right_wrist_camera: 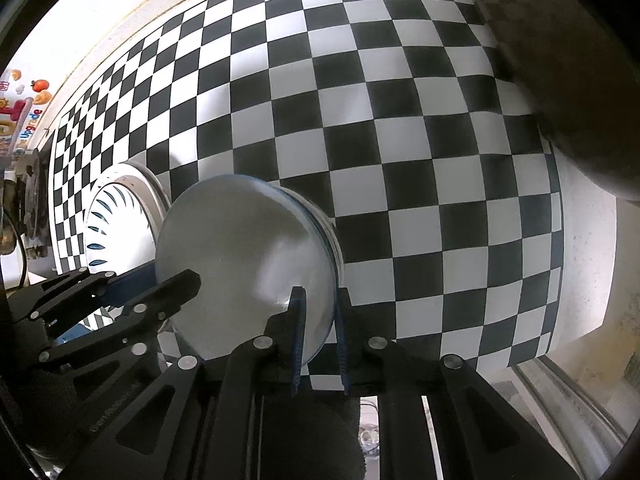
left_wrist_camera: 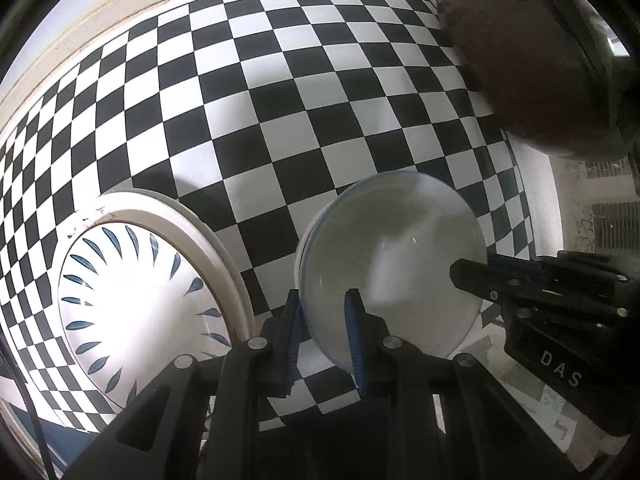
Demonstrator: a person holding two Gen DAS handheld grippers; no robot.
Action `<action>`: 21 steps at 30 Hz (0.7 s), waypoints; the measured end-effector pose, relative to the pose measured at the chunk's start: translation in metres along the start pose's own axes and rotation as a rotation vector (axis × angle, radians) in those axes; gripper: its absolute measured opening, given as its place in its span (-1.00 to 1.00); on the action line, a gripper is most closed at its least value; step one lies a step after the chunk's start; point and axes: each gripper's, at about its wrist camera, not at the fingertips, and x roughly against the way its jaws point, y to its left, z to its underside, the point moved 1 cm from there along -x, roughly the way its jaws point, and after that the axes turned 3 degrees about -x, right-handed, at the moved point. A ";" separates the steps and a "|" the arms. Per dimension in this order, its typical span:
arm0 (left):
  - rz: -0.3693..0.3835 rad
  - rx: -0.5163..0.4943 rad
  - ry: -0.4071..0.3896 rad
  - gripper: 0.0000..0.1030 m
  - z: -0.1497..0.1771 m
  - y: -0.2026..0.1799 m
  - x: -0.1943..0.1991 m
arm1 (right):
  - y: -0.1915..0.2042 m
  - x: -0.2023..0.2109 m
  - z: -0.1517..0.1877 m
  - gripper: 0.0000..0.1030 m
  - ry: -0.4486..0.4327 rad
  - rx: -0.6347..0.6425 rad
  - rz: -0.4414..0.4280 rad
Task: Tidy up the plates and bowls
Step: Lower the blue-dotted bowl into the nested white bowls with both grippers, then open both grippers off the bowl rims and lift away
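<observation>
A pale blue bowl [left_wrist_camera: 392, 264] is held up over the checkered tablecloth [left_wrist_camera: 304, 92] by both grippers. My left gripper [left_wrist_camera: 326, 300] is shut on its near left rim. My right gripper [right_wrist_camera: 320, 300] is shut on its right rim; the bowl [right_wrist_camera: 248, 256] fills the middle of the right wrist view. The right gripper also shows at the right of the left wrist view [left_wrist_camera: 476, 274]. The left gripper also shows at the left of the right wrist view [right_wrist_camera: 176, 280]. A white plate with blue leaf marks [left_wrist_camera: 136, 300] lies on a larger white plate at lower left [right_wrist_camera: 116, 216].
A dark brown round object [left_wrist_camera: 532, 68] sits at the table's far right [right_wrist_camera: 576, 80]. The table's right edge drops to a pale floor [left_wrist_camera: 580, 208]. A wall edge runs along the far side [left_wrist_camera: 120, 12]. Colourful stickers are at far left [right_wrist_camera: 24, 112].
</observation>
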 end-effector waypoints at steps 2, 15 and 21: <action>-0.001 -0.001 0.000 -0.63 0.001 -0.001 -0.001 | -0.001 0.001 0.001 -0.69 -0.005 -0.002 -0.005; -0.079 -0.015 -0.115 -0.62 0.018 -0.001 0.039 | -0.001 0.019 0.022 -0.69 -0.068 0.006 -0.006; -0.087 -0.017 -0.150 -0.62 0.033 -0.002 0.061 | 0.007 0.046 0.043 -0.69 -0.132 0.027 -0.016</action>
